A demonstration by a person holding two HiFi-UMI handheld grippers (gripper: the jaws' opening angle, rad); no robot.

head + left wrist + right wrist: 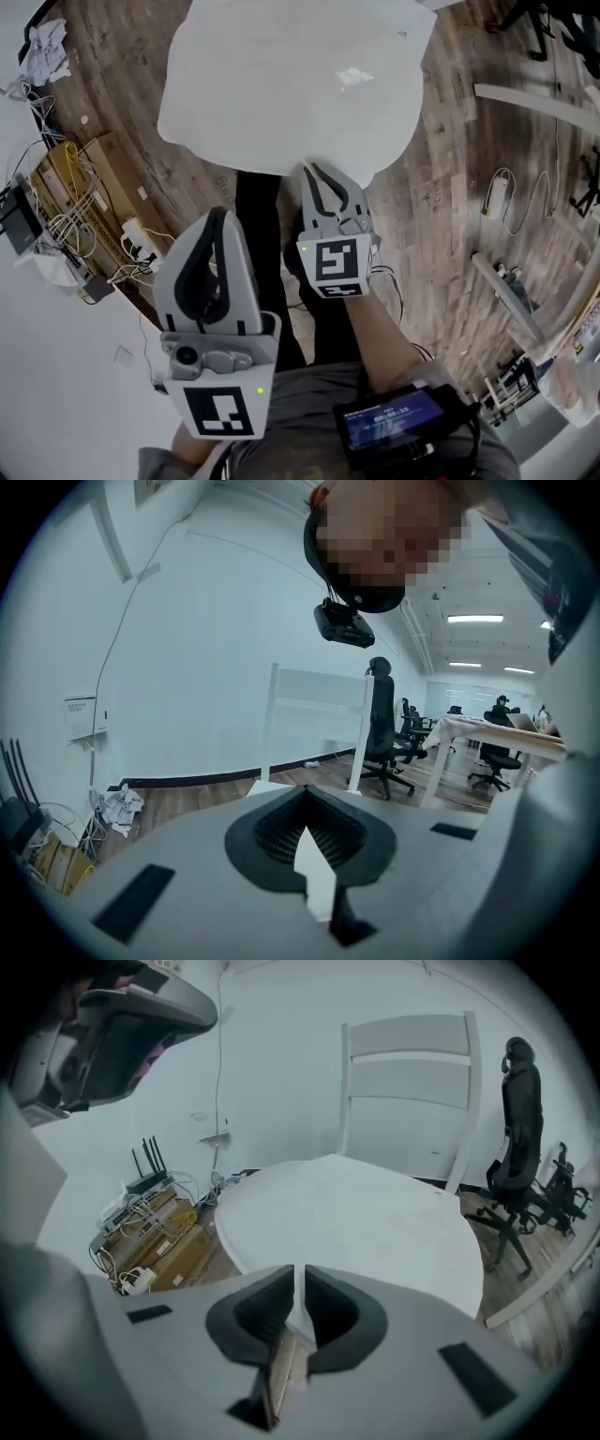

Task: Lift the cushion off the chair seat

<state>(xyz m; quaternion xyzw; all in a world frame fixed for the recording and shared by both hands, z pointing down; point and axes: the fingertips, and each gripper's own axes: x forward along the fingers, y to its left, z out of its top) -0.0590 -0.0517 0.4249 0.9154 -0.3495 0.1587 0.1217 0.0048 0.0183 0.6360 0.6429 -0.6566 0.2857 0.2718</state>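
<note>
Left gripper [220, 217]: closed, empty | right gripper [313, 173]: pinching near edge of cushion [291, 84] | tip: squeeze hard, lift slowly straight up off chair [408, 1080], watch for slipping

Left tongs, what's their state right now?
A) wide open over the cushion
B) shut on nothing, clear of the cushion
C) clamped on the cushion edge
B: in the left gripper view the left tongs have their tips together with nothing between them, and in the head view they sit short of the cushion, whose near edge only the right tongs reach.
</note>
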